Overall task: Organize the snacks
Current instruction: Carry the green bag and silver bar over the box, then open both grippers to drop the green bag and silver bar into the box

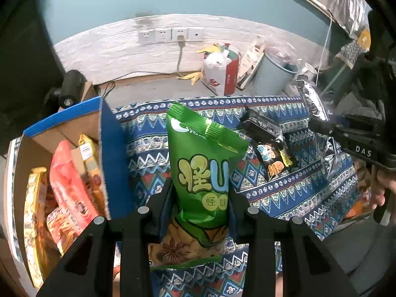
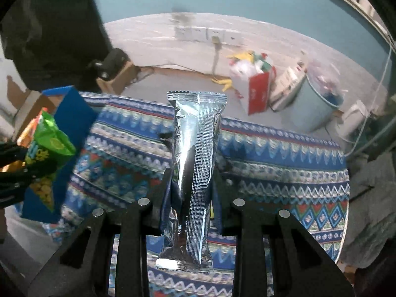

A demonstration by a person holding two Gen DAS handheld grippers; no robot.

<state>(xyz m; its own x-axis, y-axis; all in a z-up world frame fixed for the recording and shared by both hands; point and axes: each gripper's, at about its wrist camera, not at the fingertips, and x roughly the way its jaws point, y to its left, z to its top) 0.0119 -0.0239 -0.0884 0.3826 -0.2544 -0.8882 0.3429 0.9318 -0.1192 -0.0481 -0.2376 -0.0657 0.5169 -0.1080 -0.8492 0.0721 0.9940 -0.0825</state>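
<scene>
My left gripper is shut on a green snack bag, held upright above the patterned cloth, just right of the blue cardboard box. The box holds several red, orange and yellow snack bags. My right gripper is shut on a long silver foil packet, held upright above the cloth. The silver packet also shows at the right of the left wrist view. A black snack packet lies on the cloth. The green bag and box show at left in the right wrist view.
The table is covered by a blue patterned cloth. Beyond it on the floor stand a red-and-white paper bag of rubbish and a pale blue bin. A black cylinder on a cardboard box sits behind the blue box.
</scene>
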